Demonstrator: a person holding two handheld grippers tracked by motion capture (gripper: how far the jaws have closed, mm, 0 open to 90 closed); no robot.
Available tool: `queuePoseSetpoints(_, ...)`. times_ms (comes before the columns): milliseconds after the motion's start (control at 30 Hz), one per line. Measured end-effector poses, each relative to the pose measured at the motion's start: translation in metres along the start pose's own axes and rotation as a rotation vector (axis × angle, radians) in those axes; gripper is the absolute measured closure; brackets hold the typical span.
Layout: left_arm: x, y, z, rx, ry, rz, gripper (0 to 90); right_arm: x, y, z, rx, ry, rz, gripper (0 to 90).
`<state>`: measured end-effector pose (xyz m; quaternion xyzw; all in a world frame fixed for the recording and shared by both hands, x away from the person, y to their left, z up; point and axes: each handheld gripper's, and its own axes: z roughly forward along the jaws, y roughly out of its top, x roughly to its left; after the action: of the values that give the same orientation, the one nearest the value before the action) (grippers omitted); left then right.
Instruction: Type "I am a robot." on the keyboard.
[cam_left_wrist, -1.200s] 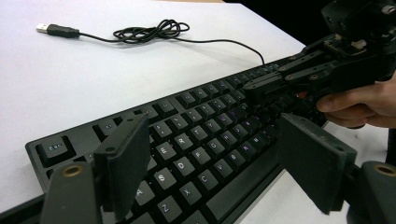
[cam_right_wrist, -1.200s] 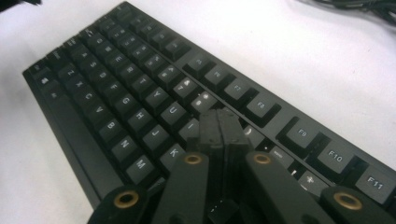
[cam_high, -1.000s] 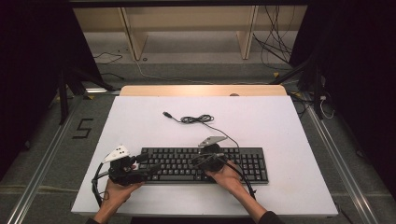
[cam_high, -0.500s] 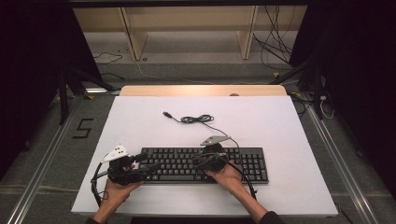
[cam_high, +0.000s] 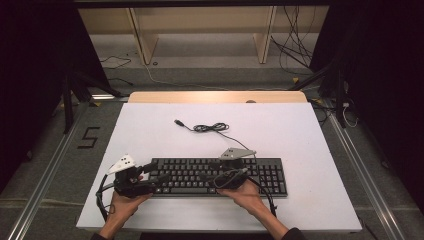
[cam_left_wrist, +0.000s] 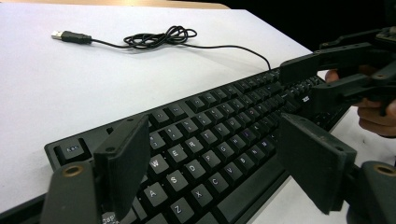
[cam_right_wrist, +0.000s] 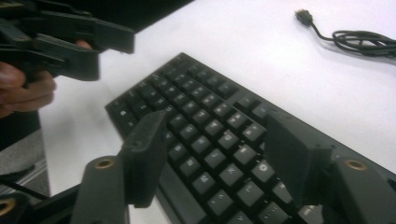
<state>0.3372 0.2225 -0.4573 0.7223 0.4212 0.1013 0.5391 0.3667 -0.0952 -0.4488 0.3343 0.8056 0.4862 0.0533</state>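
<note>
Keyboard (cam_high: 220, 176) flat on the near tabletop (cam_high: 310, 150), in reach. Left tongs (cam_high: 159, 183) wide at its left end; right tongs (cam_high: 216, 176) just opening over the middle keys, gripping nothing.

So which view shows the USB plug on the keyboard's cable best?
The left gripper view: the USB plug lies sharp and close on the table. The right gripper view catches it blurred at the top edge; the high view shows it tiny.

White table (cam_high: 150, 125), keyboard (cam_high: 200, 176), cable (cam_high: 210, 128)
</note>
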Motion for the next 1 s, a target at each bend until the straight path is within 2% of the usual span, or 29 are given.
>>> queuePoseSetpoints(267,0.0,0.0,-0.001,-0.005,0.002,0.002,25.7,0.011,-0.001,0.001,-0.029,0.036,-0.017,33.6)
queuePoseSetpoints(433,0.0,0.0,0.0,-0.006,0.004,0.003,25.7,0.018,0.0,0.006,-0.021,0.05,-0.031,32.5)
queuePoseSetpoints(600,0.0,0.0,0.0,-0.006,0.004,0.003,25.7,0.023,0.0,0.014,0.002,0.052,-0.048,35.9)
queuePoseSetpoints(733,0.0,0.0,0.0,-0.006,0.004,0.002,25.7,0.025,0.001,0.021,0.031,0.041,-0.059,45.3)
queuePoseSetpoints(867,0.0,0.0,0.0,-0.006,0.003,0.001,25.7,0.025,0.001,0.028,0.062,0.037,-0.068,62.1)
queuePoseSetpoints(1000,0.001,0.0,0.0,-0.007,0.004,0.001,25.7,0.025,0.0,0.035,0.091,0.032,-0.071,74.4)
